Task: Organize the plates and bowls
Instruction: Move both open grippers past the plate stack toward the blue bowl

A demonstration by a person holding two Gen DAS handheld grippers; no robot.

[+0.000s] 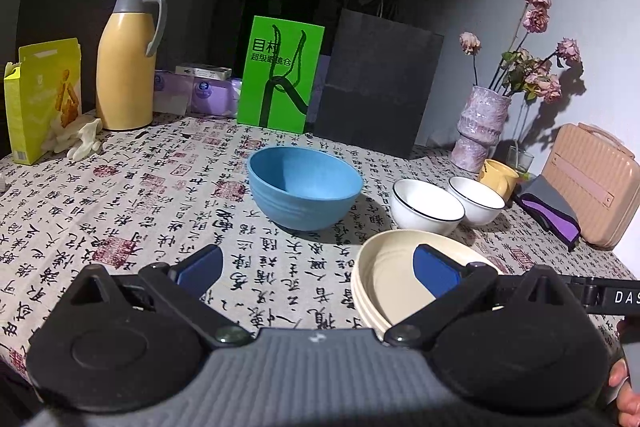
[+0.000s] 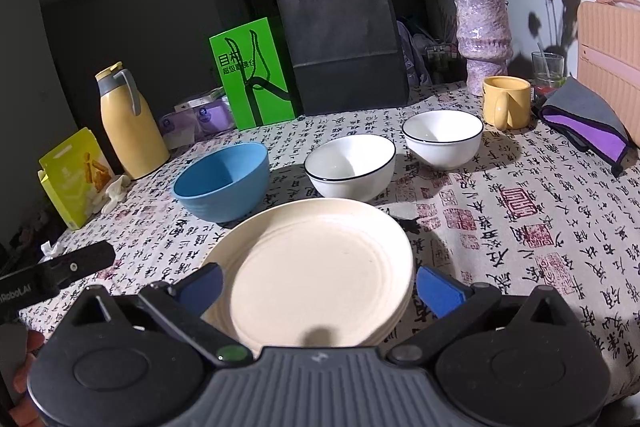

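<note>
A stack of cream plates (image 2: 320, 267) lies on the patterned tablecloth, also seen in the left wrist view (image 1: 392, 279). Behind it stand a blue bowl (image 2: 224, 183) (image 1: 304, 187) and two white bowls with dark rims, a nearer one (image 2: 352, 167) (image 1: 426, 205) and a farther one (image 2: 442, 139) (image 1: 476, 201). My right gripper (image 2: 320, 285) is open, its fingers on either side of the plate stack, above it. My left gripper (image 1: 318, 267) is open and empty, left of the plates; its right finger overlaps the stack in view.
A yellow mug (image 2: 506, 101), purple vase with dried flowers (image 2: 482, 43), grey-purple cloth (image 2: 580, 119) and pink case (image 2: 608, 59) stand at the right. A black paper bag (image 2: 344, 43), green box (image 2: 254, 75), yellow thermos (image 2: 128, 123) and snack box (image 2: 74, 175) line the back and left.
</note>
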